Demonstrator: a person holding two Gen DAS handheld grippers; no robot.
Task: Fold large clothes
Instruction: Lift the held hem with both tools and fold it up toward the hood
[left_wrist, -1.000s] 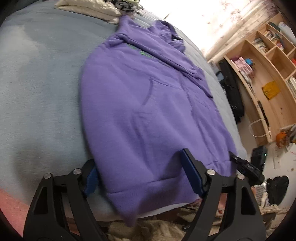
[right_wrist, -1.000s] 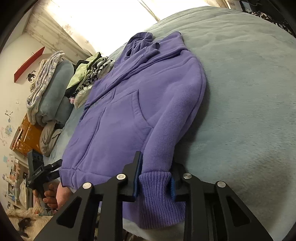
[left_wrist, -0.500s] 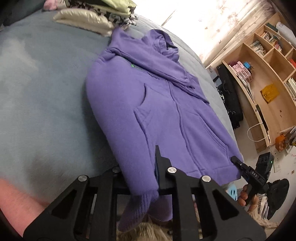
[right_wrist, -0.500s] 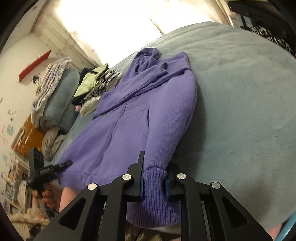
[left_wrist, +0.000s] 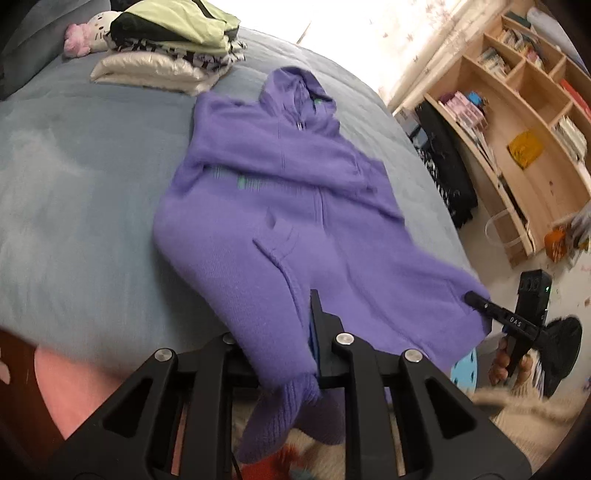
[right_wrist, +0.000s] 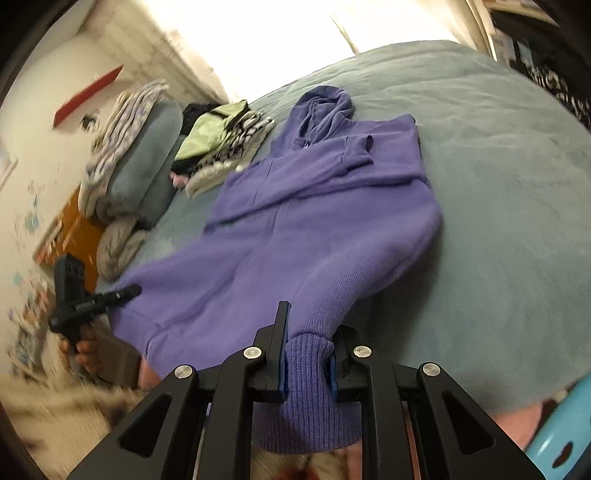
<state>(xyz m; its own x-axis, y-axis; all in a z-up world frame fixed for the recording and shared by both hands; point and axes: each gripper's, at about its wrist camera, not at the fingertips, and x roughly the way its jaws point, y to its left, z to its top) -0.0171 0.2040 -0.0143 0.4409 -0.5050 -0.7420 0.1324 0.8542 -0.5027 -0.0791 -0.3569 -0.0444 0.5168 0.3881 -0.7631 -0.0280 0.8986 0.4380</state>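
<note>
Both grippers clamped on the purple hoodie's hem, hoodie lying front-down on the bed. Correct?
Not front-down. The left wrist view shows the purple hoodie front-up: zipper and pocket face the camera. The rest holds: the left gripper and right gripper each pinch the hem, on the bed.

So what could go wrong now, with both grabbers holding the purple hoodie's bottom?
The left gripper pinches only a small bunch of the purple hoodie at its hem, so it might slip out. The right gripper holds the ribbed hem; uneven lifting could skew the fold. The sleeve folded across the chest might flop loose.
</note>
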